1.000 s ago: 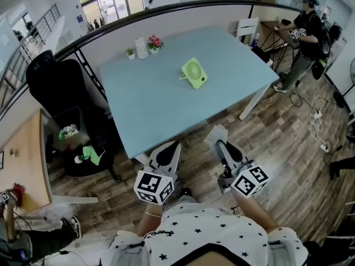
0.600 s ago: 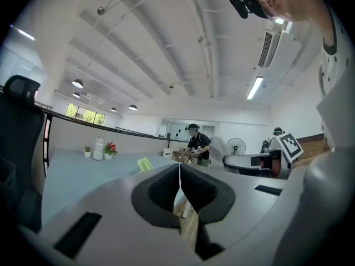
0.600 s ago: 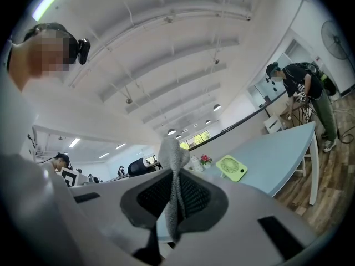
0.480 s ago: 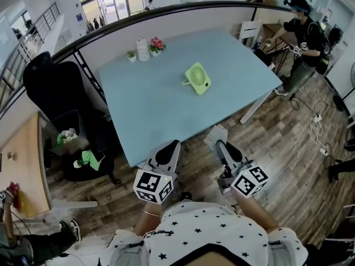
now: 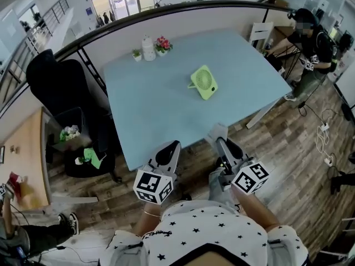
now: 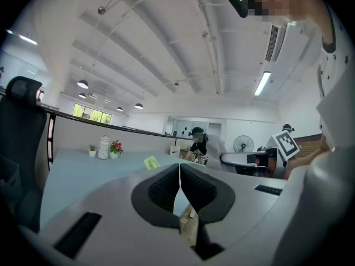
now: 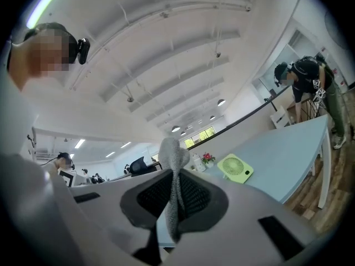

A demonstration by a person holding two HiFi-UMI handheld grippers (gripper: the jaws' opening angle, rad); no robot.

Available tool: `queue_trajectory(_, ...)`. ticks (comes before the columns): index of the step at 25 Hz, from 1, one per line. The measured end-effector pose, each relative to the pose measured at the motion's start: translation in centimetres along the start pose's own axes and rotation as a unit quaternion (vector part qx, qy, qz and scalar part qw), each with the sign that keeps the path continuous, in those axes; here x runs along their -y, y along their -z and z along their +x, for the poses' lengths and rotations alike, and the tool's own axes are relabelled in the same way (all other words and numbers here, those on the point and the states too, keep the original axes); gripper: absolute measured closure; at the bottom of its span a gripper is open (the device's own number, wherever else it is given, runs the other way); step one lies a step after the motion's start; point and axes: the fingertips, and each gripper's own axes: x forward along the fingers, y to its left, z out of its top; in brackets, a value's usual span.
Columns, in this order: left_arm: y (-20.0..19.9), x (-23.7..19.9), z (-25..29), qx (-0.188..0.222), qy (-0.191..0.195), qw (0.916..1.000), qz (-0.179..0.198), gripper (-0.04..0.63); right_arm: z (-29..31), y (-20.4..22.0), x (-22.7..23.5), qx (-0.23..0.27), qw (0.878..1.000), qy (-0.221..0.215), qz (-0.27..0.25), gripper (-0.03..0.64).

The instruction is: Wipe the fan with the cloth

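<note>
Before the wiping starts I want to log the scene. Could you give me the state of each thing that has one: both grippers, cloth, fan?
Left gripper: shut, nothing between the jaws.
Right gripper: shut on the cloth.
Cloth: clamped, its end sticking out past the jaws.
Fan: propped on its stand on the table, apart from both grippers; running or not, cannot tell.

An open-plan office: a black swivel chair (image 5: 55, 85) beside a pale blue counter (image 5: 155, 110), a curved low partition (image 5: 222, 18), wood-look floor (image 5: 299, 148) with trailing cables (image 5: 320, 127), strip lights (image 6: 263, 83) overhead, another person (image 5: 312, 49) working nearby.
</note>
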Motion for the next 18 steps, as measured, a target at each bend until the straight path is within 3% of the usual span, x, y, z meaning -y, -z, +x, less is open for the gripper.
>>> queue_trajectory(8, -0.2, -1.6, 4.3, -0.006, -0.063, 0.9979, -0.008, 0.563, 4.6, -1.9, 4.1, -0.021, 0.998, -0.06, 0.011, 0.589)
queue_trajectory(18, -1.3, -1.9, 12.3, -0.011, -0.089, 0.9959, -0.007, 0.563, 7.9, -5.0, 11.6, -0.038, 0.996, -0.081, 0.015, 0.589)
